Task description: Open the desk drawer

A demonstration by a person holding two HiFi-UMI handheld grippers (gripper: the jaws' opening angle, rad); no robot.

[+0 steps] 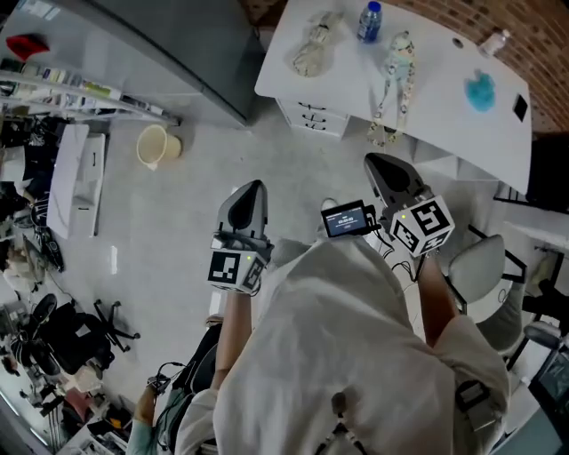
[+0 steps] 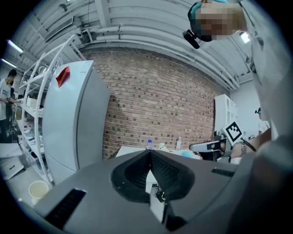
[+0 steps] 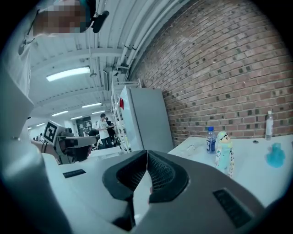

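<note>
A white desk [image 1: 444,98] stands ahead against a brick wall. Its white drawer unit [image 1: 313,117], with dark handles, sits shut under the desk's left end. My left gripper [image 1: 256,185] is held above the floor, well short of the drawers, jaws shut on nothing. Further right, my right gripper [image 1: 372,160] is nearer the desk's front edge, also shut and empty. The left gripper view shows the shut tips [image 2: 149,151] aimed at the desk [image 2: 132,150]. In the right gripper view the shut tips [image 3: 147,151] point along the desk top [image 3: 256,173].
On the desk lie a blue bottle [image 1: 370,20], a plush toy [image 1: 316,44], a pale toy figure [image 1: 397,75] and a blue object [image 1: 480,91]. A grey fridge [image 1: 178,44] stands left of the desk, a cream bucket [image 1: 156,145] on the floor, a chair [image 1: 480,267] at right.
</note>
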